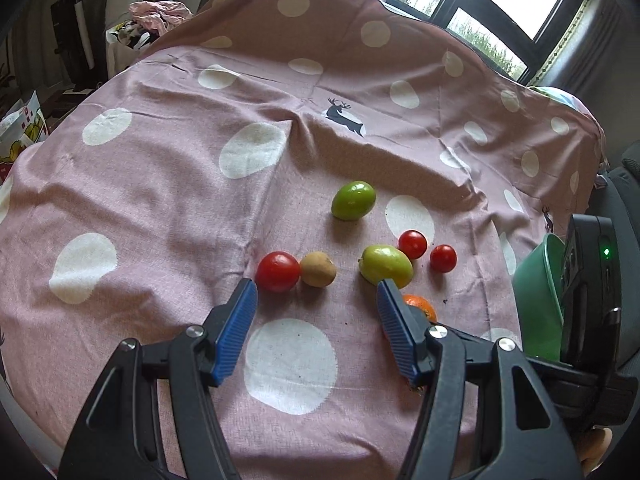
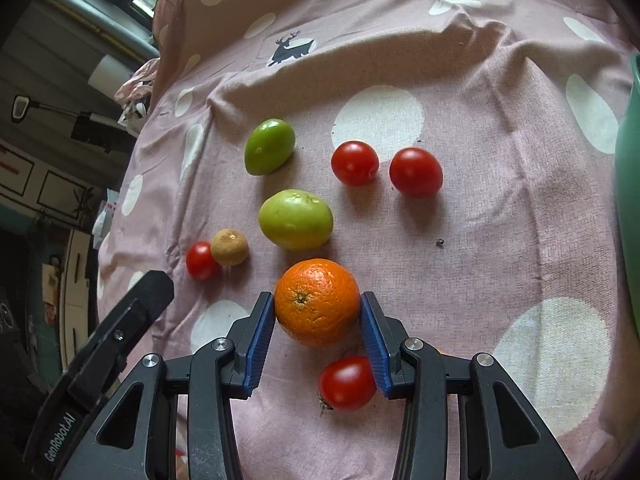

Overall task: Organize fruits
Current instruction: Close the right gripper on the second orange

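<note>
Cloth (image 2: 500, 208), pink with white dots, carries everything. Your right gripper (image 2: 318, 310) has its fingers against both sides of the orange (image 2: 317, 302), seemingly gripping it, though it may only be bracketed. Your left gripper (image 1: 316, 292) stands wide open, holding nothing, near a red tomato (image 1: 277, 271).

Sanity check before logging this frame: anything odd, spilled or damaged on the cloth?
Nothing spilled or damaged. The cloth is wrinkled, with a small dark speck right of the fruit. The right claw brackets the orange, with a red tomato against its right finger. The left claw is open and empty.
</note>
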The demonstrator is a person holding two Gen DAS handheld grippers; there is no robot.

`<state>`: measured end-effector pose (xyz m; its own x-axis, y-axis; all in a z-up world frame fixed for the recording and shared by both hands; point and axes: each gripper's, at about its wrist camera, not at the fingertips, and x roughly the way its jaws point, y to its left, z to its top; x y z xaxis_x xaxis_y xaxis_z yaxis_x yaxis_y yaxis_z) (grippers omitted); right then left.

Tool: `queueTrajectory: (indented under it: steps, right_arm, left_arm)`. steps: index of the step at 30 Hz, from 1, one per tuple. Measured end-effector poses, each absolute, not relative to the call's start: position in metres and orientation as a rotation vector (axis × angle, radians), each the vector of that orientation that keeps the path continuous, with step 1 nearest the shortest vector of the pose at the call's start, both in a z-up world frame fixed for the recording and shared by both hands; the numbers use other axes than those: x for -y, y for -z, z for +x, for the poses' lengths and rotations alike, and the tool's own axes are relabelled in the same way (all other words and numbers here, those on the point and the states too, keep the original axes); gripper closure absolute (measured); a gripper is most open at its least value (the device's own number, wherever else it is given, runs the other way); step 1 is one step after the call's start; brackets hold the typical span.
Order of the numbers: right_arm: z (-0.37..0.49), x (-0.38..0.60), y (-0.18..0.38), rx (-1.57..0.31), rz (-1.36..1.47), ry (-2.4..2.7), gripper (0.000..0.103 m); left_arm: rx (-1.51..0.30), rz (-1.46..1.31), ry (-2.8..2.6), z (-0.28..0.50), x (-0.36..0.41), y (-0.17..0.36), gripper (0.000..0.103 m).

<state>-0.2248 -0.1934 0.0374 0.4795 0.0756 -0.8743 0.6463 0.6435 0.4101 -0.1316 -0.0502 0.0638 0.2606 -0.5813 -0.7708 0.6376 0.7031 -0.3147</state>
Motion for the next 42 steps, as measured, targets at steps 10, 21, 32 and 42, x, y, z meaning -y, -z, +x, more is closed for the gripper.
queueTrajectory:
  steps: [10,21,32,42]
  right_arm:
    - [-0.244,0.209,-0.051,-0.944,0.871,0.429,0.058]
    - [-0.25,0.215,-0.054,-0.844,0.954,0.387,0.058]
    - [-0.242,0.217,-0.04,-0.874,1.005,0.349,0.058]
    - [-0.234,0.215,-0.029,-0.897,1.02,0.326,0.058]
  left_arm:
    - [-1.057,0.071,0.896,-0.142,0.062,-0.058,0.041]
    - [-1.099,0.185,0.993,-0.171,0.095,-0.039,0.041]
    - [-1.133,0.205,0.993,-0.172,0.106,-0.027,0.043]
    - [-1.119,0.212,1.005,-0.172,0.11,-0.023,0.054]
